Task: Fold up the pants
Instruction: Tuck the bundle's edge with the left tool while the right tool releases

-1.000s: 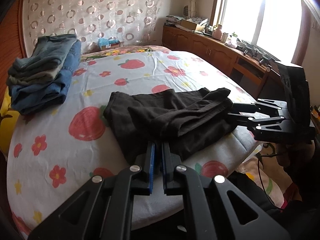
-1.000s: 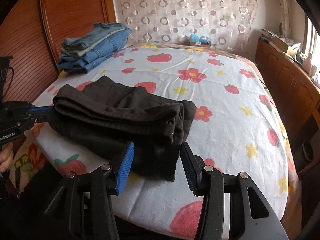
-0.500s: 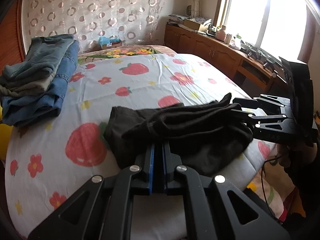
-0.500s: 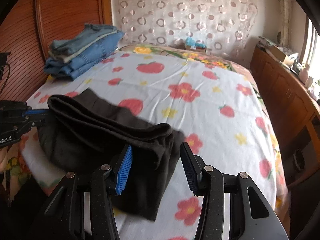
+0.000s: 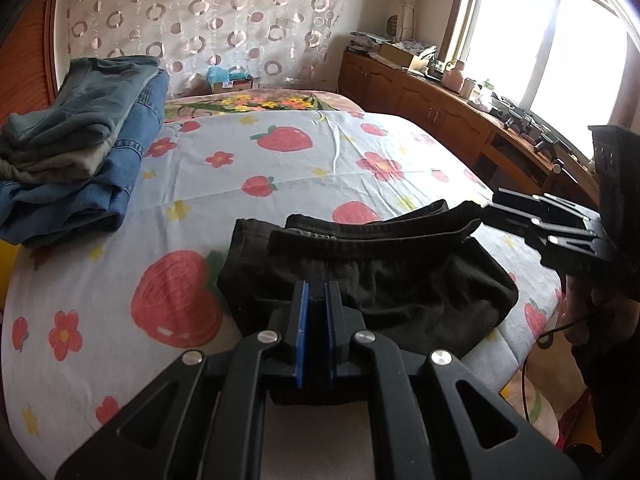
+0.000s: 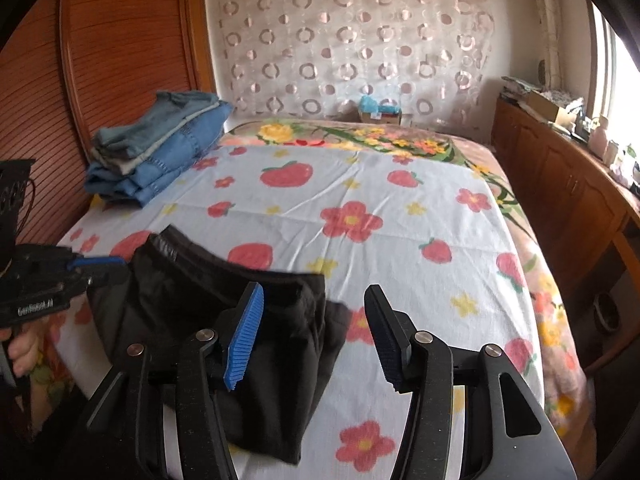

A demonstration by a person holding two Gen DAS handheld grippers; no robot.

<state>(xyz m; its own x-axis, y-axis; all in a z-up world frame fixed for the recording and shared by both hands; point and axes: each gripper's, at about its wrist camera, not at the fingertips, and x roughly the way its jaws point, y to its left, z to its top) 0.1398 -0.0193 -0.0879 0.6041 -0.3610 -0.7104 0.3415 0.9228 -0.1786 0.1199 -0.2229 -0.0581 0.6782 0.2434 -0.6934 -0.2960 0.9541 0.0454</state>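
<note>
Black pants (image 5: 384, 276) lie folded in a bundle at the near edge of the bed; they also show in the right wrist view (image 6: 208, 304). My left gripper (image 5: 316, 304) is shut on the near edge of the pants, with black cloth pinched between its blue pads. It also shows at the left of the right wrist view (image 6: 100, 268). My right gripper (image 6: 316, 332) is open and empty; the pants' right end lies under and beside its left finger. In the left wrist view the right gripper (image 5: 496, 210) is at the pants' far right end.
A stack of folded blue jeans (image 5: 76, 152) sits at the bed's far left, by the wooden headboard (image 6: 120, 48). The flower-print sheet (image 6: 400, 208) covers the bed. A wooden cabinet (image 5: 440, 120) with clutter runs under the window on the right.
The pants bundle has been lifted and drawn toward the near edge of the bed and is more compact. The right gripper stayed open; the left stayed shut on the cloth.
</note>
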